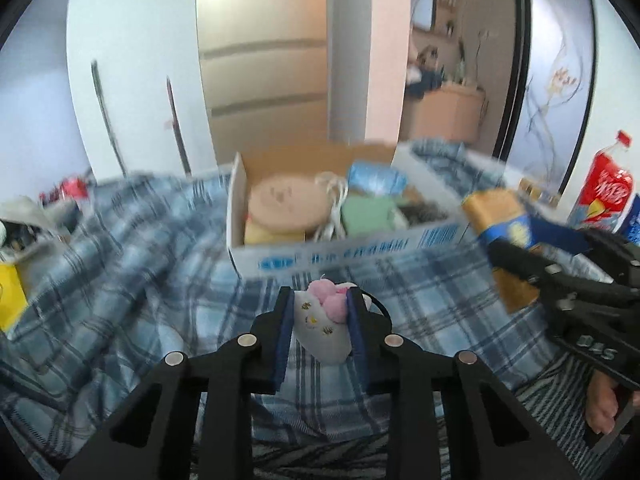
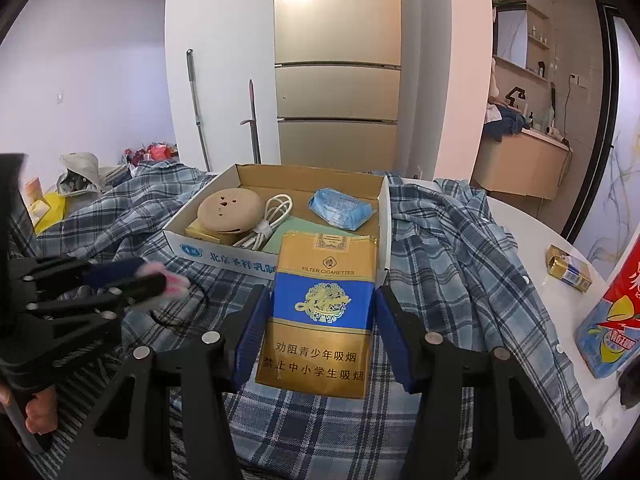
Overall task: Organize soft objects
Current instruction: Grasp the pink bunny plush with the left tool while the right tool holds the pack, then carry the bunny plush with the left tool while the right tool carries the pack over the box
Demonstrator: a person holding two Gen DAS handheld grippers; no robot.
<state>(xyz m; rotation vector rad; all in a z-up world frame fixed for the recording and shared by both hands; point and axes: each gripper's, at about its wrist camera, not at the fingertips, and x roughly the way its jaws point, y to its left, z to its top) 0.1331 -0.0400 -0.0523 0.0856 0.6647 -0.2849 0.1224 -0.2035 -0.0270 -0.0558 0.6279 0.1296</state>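
My left gripper (image 1: 320,300) is shut on a small white plush toy with pink bumps (image 1: 325,326), held above the plaid cloth (image 1: 140,280) in front of the cardboard box (image 1: 340,252). My right gripper (image 2: 320,312) is shut on a gold and blue cigarette pack (image 2: 320,320), just short of the box (image 2: 280,184). That pack also shows in the left wrist view (image 1: 504,232). The box holds a round tan cushion (image 2: 230,210), a white cable (image 2: 268,220), a blue packet (image 2: 340,206) and a green item (image 2: 300,232).
A red and blue snack bag (image 2: 612,320) and a second small cigarette pack (image 2: 568,268) lie on the white table (image 2: 532,232) at right. Bags and clutter (image 2: 80,176) sit at far left. A fridge (image 2: 336,80) stands behind.
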